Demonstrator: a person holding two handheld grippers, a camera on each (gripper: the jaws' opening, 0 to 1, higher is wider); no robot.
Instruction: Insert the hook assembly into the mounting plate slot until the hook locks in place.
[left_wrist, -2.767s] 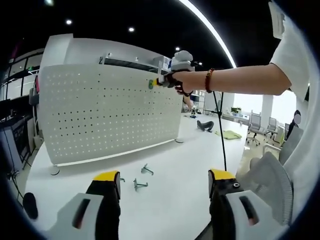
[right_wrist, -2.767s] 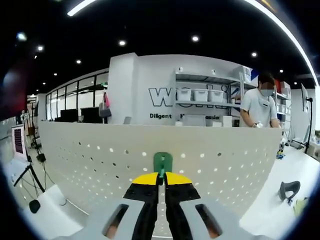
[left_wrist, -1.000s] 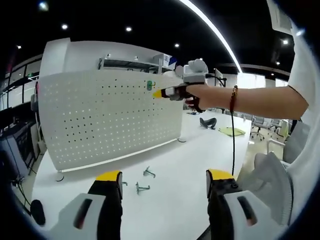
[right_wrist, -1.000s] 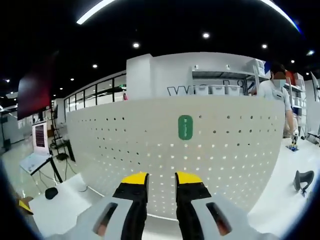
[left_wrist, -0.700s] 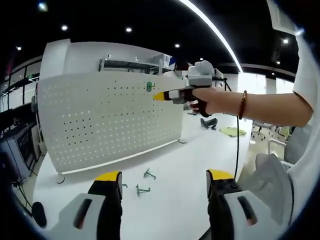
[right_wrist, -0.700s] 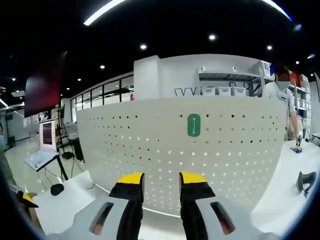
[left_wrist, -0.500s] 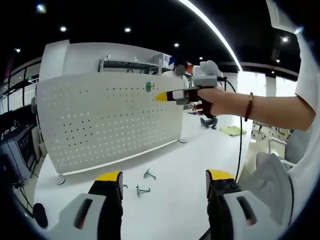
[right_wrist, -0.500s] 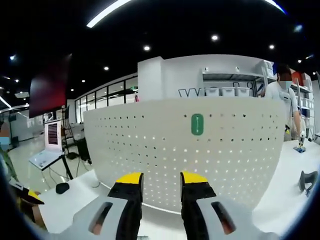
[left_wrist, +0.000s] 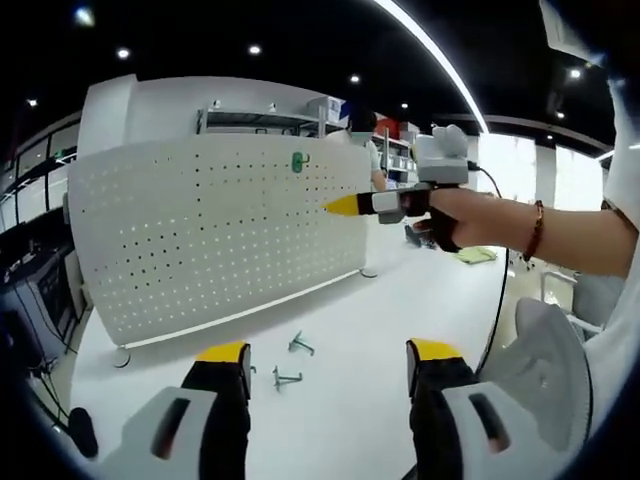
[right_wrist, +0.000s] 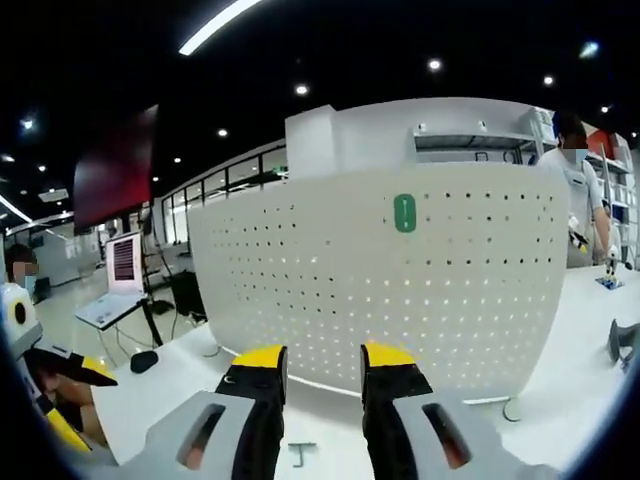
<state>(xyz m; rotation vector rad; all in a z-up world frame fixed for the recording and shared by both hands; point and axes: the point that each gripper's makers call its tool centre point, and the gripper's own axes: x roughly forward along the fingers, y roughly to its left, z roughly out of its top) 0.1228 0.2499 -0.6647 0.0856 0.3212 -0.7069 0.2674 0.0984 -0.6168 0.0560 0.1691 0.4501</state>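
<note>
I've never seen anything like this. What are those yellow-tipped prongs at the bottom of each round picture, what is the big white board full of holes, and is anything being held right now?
No robot here: a person holds a two-jaw gripper in each hand, and a fisheye camera rides on each one. The prongs are that gripper's own jaws. In the left gripper view the left gripper stands open and empty over the white table, where two small metal hooks lie. The right gripper shows there too, held out in the person's hand. In the right gripper view the right gripper is open and holds nothing. It faces the perforated white board, which stands upright on the table. A green hook piece sits on the board near its top.
</note>
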